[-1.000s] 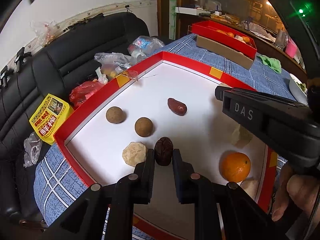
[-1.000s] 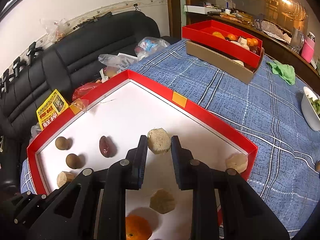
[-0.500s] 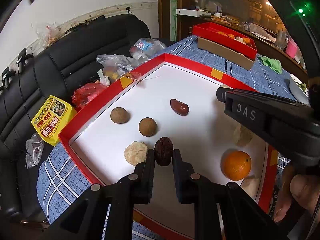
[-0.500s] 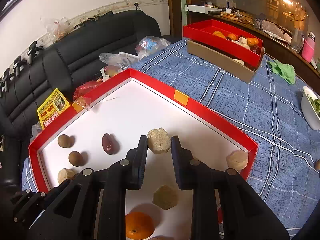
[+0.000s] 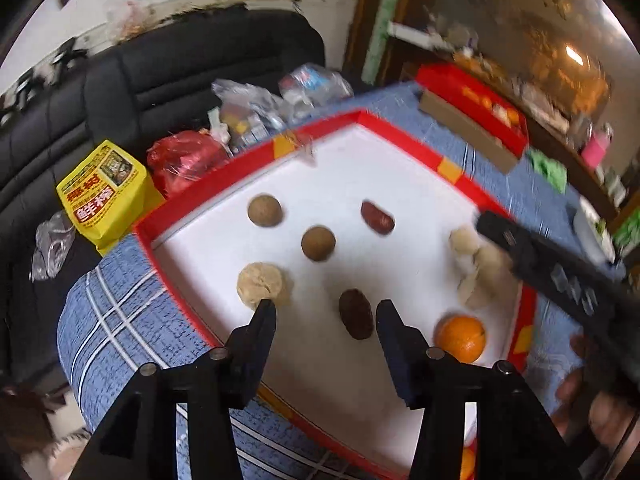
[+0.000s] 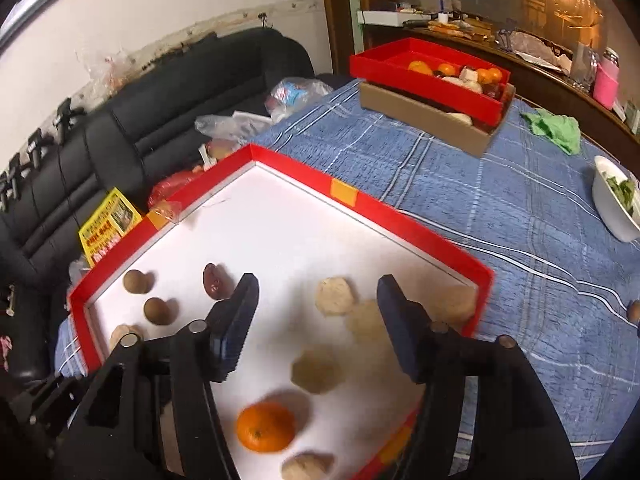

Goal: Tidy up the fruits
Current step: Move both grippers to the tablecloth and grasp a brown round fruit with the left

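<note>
A red-rimmed white tray (image 5: 224, 172) (image 6: 400, 216) holds the fruits. My left gripper (image 5: 326, 316) is opening; a dark wrinkled fruit (image 5: 356, 314) lies on the tray floor between its fingers, untouched by the pads. A tan lump (image 5: 262, 284) sits by the left fingertip. Two round brown fruits (image 5: 265, 211) (image 5: 318, 243), a red date (image 5: 377, 217) and an orange (image 5: 461, 338) lie around. My right gripper (image 6: 316, 292) is opening too; a pale beige piece (image 6: 335, 296) rests free between its fingers, with more pale pieces (image 6: 318, 370) and the orange (image 6: 265, 426) nearer.
A second red tray (image 6: 428, 76) with oranges sits on a cardboard box at the back of the blue checked tablecloth (image 6: 500, 208). A white bowl (image 6: 616, 204) and a green cloth (image 6: 556, 128) lie to the right. A black sofa with bags and a yellow packet (image 5: 106, 196) lies left.
Both grippers have opened and let go: the dark fruit and the beige piece now lie free on the tray. The left gripper has rolled and drawn back a little.
</note>
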Available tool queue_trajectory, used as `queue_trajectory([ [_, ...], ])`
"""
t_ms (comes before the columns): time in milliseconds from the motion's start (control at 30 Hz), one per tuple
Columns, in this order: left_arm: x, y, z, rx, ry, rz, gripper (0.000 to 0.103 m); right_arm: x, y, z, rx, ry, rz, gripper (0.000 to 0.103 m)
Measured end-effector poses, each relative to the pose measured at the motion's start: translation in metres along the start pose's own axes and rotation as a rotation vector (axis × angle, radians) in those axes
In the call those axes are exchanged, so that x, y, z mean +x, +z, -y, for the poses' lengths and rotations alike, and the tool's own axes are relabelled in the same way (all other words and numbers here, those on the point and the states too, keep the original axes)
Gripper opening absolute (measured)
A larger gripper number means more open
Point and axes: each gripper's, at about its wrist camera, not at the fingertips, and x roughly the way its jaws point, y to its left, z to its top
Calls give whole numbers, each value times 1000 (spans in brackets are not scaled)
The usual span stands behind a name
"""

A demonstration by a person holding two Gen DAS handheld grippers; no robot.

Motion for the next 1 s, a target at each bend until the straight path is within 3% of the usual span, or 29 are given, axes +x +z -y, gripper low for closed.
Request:
queue_trajectory([
  [133,-20,0,22,3,-14,80,57,-32,-15,26,17,10,41,68],
  [300,-36,-16,89,135,-92,141,63,-89,-54,98,109,-46,136,72],
  [433,-33,-34,159,302,-176,119,64,-122,-90,181,235,-205,172,72],
  [533,-31,-50,208,413,-220,120,64,-133,-112,248,364,-302,148,72],
  [633,-28,-57,237,456,-262,100,64,-134,-122,294,425,-367,129,72],
  [933,-6,-52,282,490,-281,89,64,-103,-94,328,397,-376,70,68],
  [967,-1,-51,289,494,-282,91,64,-99,-93,330,391,-388,62,64],
  [1000,1,-51,293,498,-284,91,64,-94,-91,332,387,-407,51,53],
])
